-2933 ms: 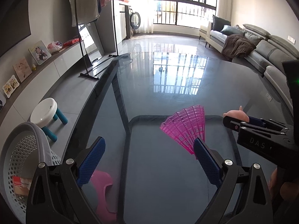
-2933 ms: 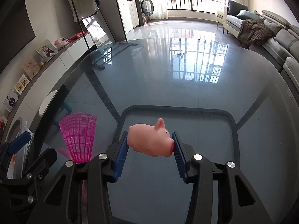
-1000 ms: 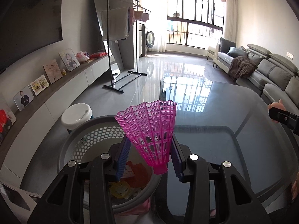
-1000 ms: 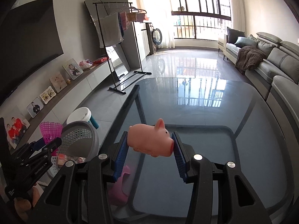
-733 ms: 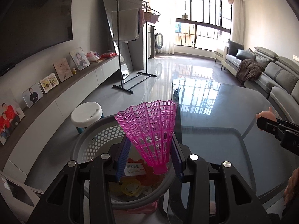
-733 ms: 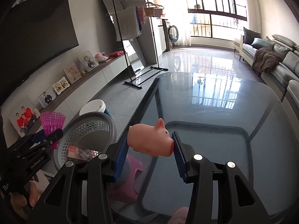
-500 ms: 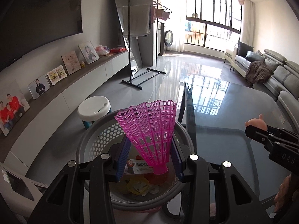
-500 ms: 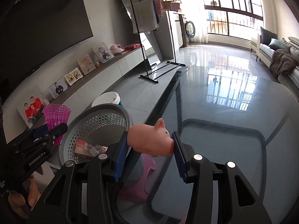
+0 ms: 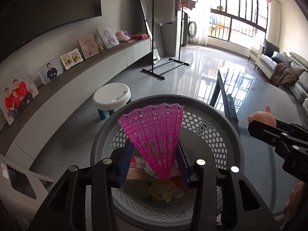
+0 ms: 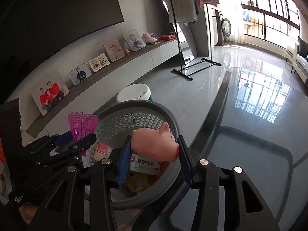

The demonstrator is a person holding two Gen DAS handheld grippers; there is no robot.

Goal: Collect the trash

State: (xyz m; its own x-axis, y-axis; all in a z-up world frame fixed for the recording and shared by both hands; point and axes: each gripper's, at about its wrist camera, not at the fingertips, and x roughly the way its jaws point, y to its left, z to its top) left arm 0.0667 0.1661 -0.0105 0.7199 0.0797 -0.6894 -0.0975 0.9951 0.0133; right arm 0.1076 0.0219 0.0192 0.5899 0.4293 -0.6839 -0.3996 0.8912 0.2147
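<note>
We can read blue Chinese characters, "口腔脱敏膏", on a white and red box lying in the grey basket. On the body of the left hand-held gripper we read small white lettering, "Data Acquisition System"; other print is too small or blurred.

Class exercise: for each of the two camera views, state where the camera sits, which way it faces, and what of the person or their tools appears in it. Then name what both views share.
Left wrist: sits on the left gripper, looks down into the grey basket; shows its fingers clamping the pink shuttlecock, with the right gripper entering at right.
Right wrist: sits on the right gripper, faces the basket from the glass table side; shows its fingers clamping the pig toy, the left gripper at left.
Shared: basket, shuttlecock, pig toy, white stool.
</note>
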